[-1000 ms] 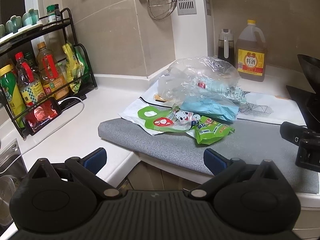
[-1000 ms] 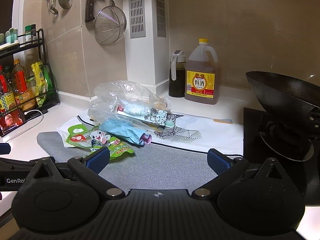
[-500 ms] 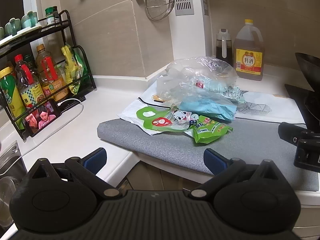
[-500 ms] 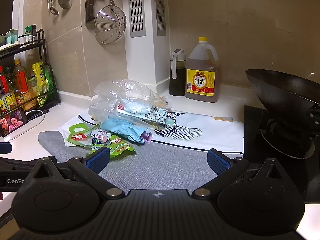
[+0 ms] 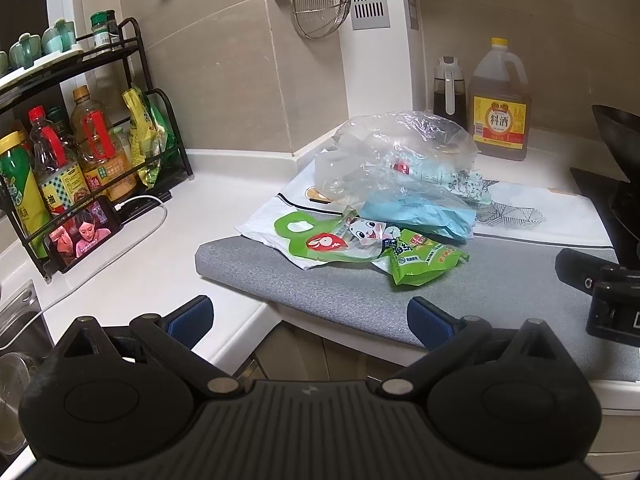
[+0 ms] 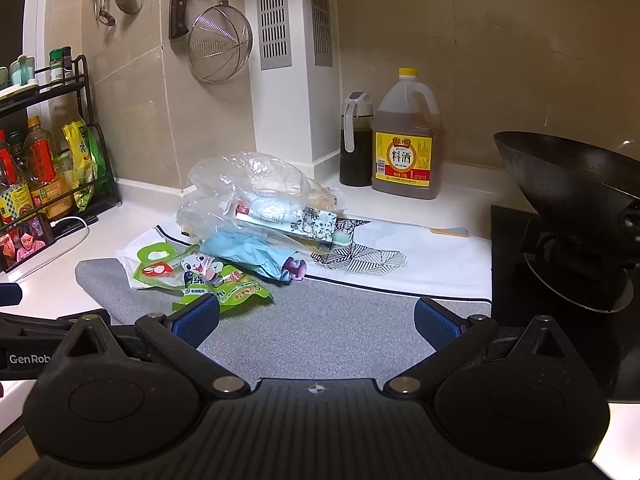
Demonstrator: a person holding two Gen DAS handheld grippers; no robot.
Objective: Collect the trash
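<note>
A heap of trash lies on the grey mat: a crumpled clear plastic bag, a blue wrapper, green snack packets and a patterned box. My left gripper stands open in front of the mat's near edge, a short way short of the packets. Over the mat my right gripper is open too, its left fingertip just in front of a green packet. Neither holds anything.
A black rack with sauce bottles and a phone on a white cable stands at the left. A cooking wine jug and a dark bottle stand at the back. A black wok sits on the stove at the right.
Both grippers have drifted slightly closer to the trash heap. The jaws have stayed open and the trash has not moved.
</note>
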